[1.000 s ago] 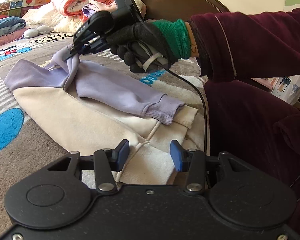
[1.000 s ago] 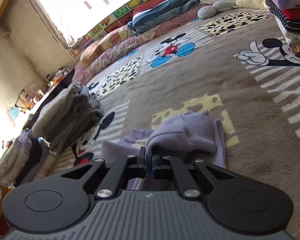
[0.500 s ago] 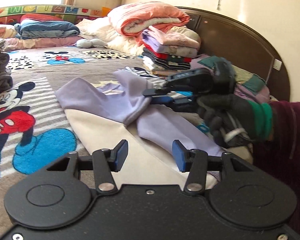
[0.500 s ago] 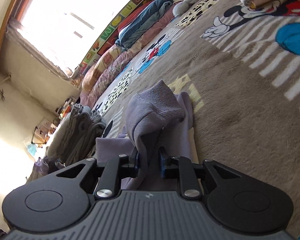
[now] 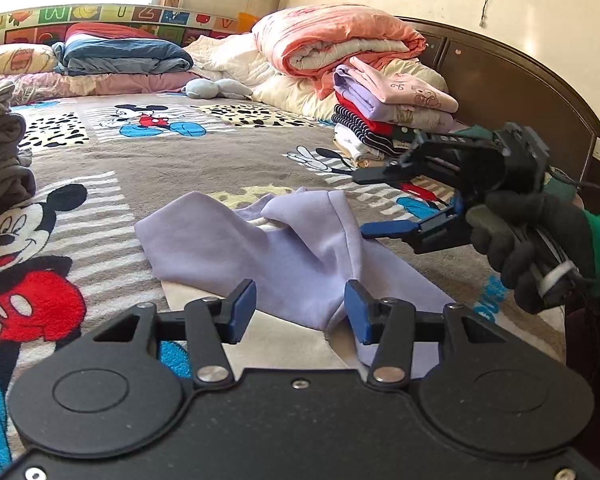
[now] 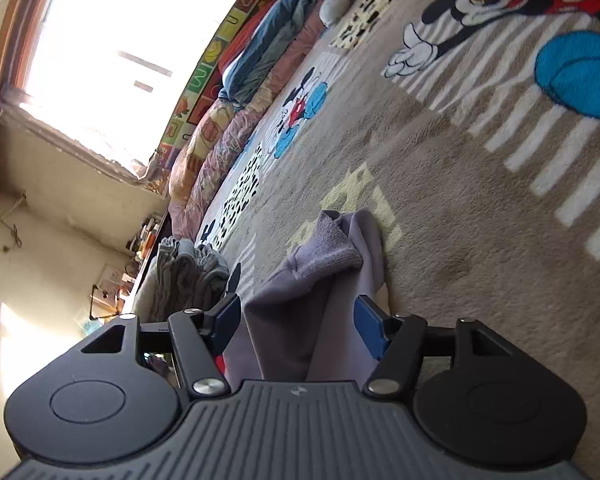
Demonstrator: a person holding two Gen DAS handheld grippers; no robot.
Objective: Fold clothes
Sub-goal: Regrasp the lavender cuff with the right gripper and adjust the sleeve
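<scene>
Lilac-and-cream sweatshirt (image 5: pixel 260 248) lies flat on a brown cartoon-mouse blanket (image 5: pixel 100 168) covering the bed, lilac sleeve folded across the cream body, cuff (image 6: pixel 328 248) bunched toward the neck end in the right wrist view. Left gripper (image 5: pixel 300 306): blue-padded fingers spread wide, nothing between them, poised just above the near hem of the garment. Right gripper (image 5: pixel 366 206), seen from the left wrist view at right, held by a black-gloved hand (image 5: pixel 540 248) w/ green cuff; its fingers are parted, one above the other, tips beside the sleeve's edge & gripping nothing. Right wrist view confirms: pads (image 6: pixel 370 326) stand apart w/ lilac cloth lying between them, not pinched. No containers in view; clothes sit in open stacks instead. Stack of folded garments (image 5: pixel 392 116) (striped, red, lilac, pink on top) rests at the far right near a dark wooden headboard (image 5: pixel 520 88). Grey folded pile (image 5: pixel 0 148) at left edge. Behind: rolled orange-and-white quilt (image 5: pixel 336 44), white bedding, blue folded blanket (image 5: pixel 120 56), pale soft toy (image 5: pixel 216 88), alphabet-print panel (image 5: pixel 80 16) along the far side. Bright window (image 6: pixel 112 52) washes out; plain cream walls.
</scene>
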